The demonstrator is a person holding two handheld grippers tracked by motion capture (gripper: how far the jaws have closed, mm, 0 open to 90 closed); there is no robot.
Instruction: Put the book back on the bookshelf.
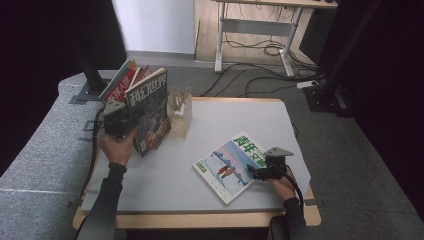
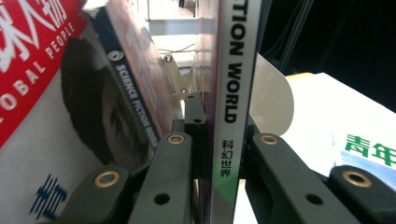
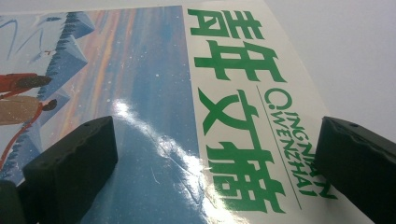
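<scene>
A "Science Fiction World" magazine [image 1: 150, 110] [image 2: 229, 93] stands upright at the table's left, its spine clamped between the jaws of my left gripper [image 1: 132, 129] [image 2: 219, 140]. Just behind it lean a second copy [image 2: 133, 98] and a red "Global People" magazine [image 1: 120, 85] [image 2: 32, 56]. A green-titled magazine with a blue cover [image 1: 232, 165] [image 3: 154, 93] lies flat at the front right. My right gripper [image 1: 252, 171] [image 3: 215, 163] hovers low over its title corner, jaws wide apart and holding nothing.
A pale slotted rack [image 1: 180, 112] [image 2: 273, 98] stands right of the upright magazines. The white table mat [image 1: 240, 120] stretches between the rack and the flat magazine. Beyond the table stand a desk frame [image 1: 260, 30] and floor cables [image 1: 260, 80].
</scene>
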